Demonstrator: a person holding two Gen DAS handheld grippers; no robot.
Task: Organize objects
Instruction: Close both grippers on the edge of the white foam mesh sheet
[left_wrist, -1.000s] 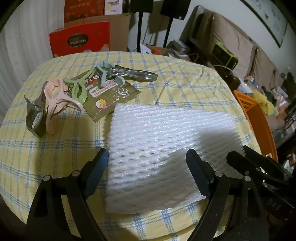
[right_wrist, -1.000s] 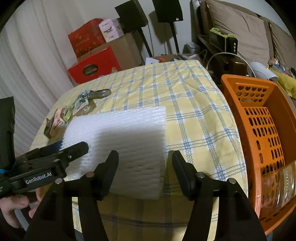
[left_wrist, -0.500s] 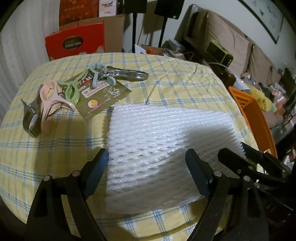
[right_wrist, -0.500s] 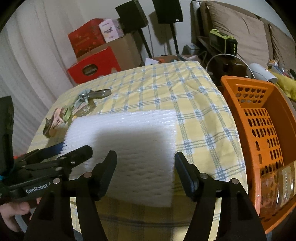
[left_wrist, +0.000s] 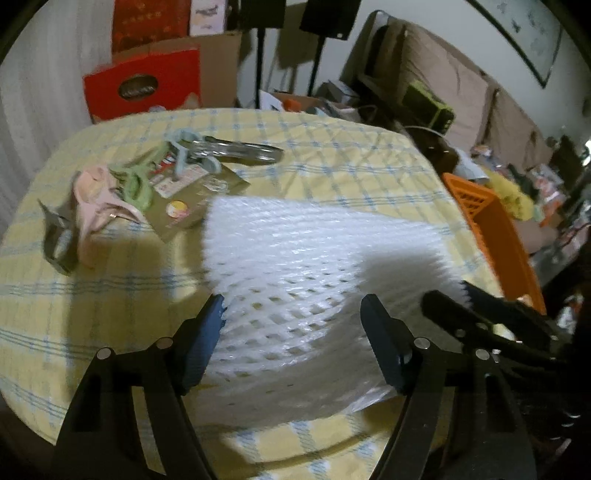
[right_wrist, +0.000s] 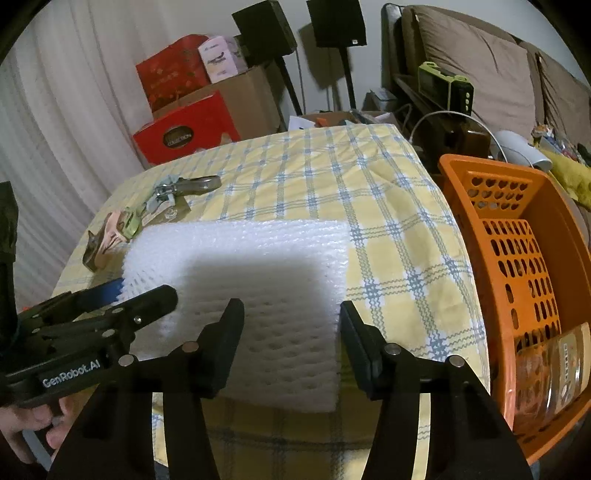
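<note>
A thick white foam net pad (left_wrist: 325, 258) lies on the yellow checked tablecloth (left_wrist: 110, 302), near the front edge. My left gripper (left_wrist: 291, 325) is closing on its near left part. One blue pad presses the pad's left edge, the other digs into its top, and the foam bulges up between them. My right gripper (right_wrist: 288, 325) is closing over the near right part of the foam net pad (right_wrist: 258, 266). Its right finger stands at the pad's right edge and its left finger hovers above the top, and the foam there looks flat.
At the far left lie a grey clip (left_wrist: 55, 243), a pink clip (left_wrist: 96, 199), a green clip (left_wrist: 136, 181), a brown packet (left_wrist: 192, 199) and a metal clip (left_wrist: 240, 149). An orange basket (right_wrist: 458, 192) holding a wrapped pack (right_wrist: 546, 369) stands off the table's right side. A hand (right_wrist: 22, 432) holds the left gripper.
Both grippers' jaws have narrowed. The foam net pad slid right until its right edge met the right gripper's right finger, and it now bulges between the left jaws.
</note>
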